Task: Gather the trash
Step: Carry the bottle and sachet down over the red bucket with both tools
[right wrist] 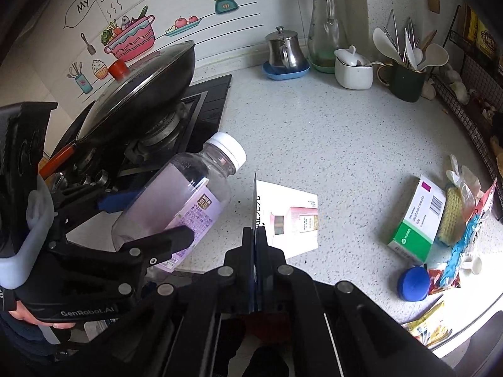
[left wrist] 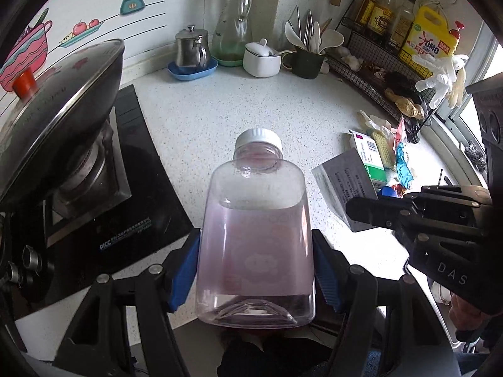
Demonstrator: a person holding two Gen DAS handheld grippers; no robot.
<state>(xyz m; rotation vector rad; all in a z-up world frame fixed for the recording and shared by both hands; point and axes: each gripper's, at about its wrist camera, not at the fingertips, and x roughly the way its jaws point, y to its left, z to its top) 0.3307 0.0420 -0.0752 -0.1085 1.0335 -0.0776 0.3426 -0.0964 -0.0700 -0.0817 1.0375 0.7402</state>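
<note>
A clear plastic bottle (left wrist: pixel 256 207) with a white cap and pinkish liquid is clamped between the blue pads of my left gripper (left wrist: pixel 256 268), above the speckled counter (left wrist: pixel 220 119). In the right wrist view the same bottle (right wrist: pixel 185 188) tilts in my left gripper (right wrist: pixel 149 218) beside the stove. My right gripper (right wrist: pixel 255 232) is shut on a thin white-and-pink card packet (right wrist: pixel 292 216), seen edge-on at the jaws. That packet (left wrist: pixel 339 185) and right gripper (left wrist: pixel 355 210) also show in the left wrist view. A green-and-white medicine box (right wrist: pixel 415 220), blue cap (right wrist: pixel 412 283) and wrappers (right wrist: pixel 462 251) lie on the counter.
A lidded wok (left wrist: pixel 59 119) sits on the black stove at left. A steel pot (left wrist: pixel 191 48), glass jug (left wrist: pixel 234 19), white lidded bowl (left wrist: pixel 261 59) and utensil mug (left wrist: pixel 306 61) line the back wall. A wire rack (left wrist: pixel 377 53) with bottles stands at right.
</note>
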